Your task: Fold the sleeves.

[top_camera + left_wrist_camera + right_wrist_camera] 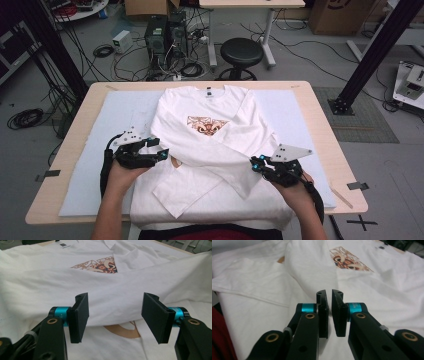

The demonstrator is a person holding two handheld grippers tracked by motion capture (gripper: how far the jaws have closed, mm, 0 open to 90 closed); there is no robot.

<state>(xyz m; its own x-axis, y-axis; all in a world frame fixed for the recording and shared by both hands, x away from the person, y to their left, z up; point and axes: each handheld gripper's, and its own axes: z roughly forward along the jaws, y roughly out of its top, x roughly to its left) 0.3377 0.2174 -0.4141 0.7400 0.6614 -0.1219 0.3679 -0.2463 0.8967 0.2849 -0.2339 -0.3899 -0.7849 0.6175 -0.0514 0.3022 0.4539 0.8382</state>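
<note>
Cotton this thin will drape and crease at the lightest tug: the white long-sleeved T-shirt is light, limp and non-slip, best pinched at a cuff, hem or fold edge. It lies front-up on the pale blue mat that covers the wooden table, collar toward the far edge, hem hanging off the near edge, both sleeves folded across the body. At the shirt's left side the left gripper hovers low and level, jaws apart and empty over a sleeve fold. Near the right sleeve's fold, the right gripper has its jaws nearly together, a thin gap between them, nothing pinched.
</note>
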